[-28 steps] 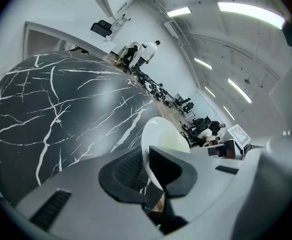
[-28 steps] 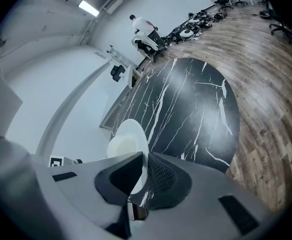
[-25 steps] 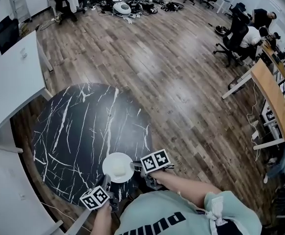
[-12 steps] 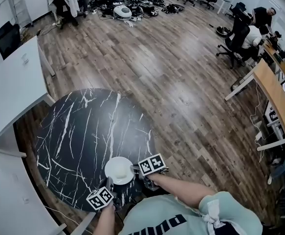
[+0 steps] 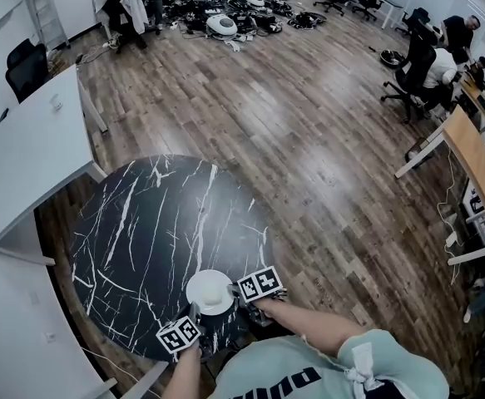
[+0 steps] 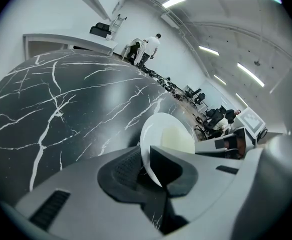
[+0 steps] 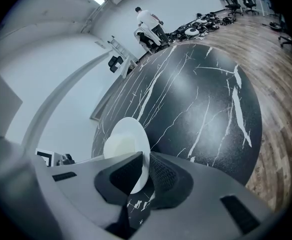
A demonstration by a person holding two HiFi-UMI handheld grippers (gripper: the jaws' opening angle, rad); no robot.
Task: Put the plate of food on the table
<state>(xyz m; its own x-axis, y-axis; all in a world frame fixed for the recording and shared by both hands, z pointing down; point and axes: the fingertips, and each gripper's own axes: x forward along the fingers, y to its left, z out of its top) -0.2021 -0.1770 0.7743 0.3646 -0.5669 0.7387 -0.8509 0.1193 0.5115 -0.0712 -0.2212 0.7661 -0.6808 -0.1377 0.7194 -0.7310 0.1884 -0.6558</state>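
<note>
Fingers (image 6: 126, 170) of your left gripper (image 6: 148, 166) are clamped on the near rim of the white plate (image 6: 161, 131), and your right gripper (image 7: 144, 176) pinches the rim further round to the right. Plate's round, no long axis to call, face up toward you with a pale mound of food (image 6: 178, 140) at its centre. It hangs over the near edge of the black, white-veined worktop (image 5: 150, 223), between your two grippers; whether it touches the stone, you can't tell from here.
</note>
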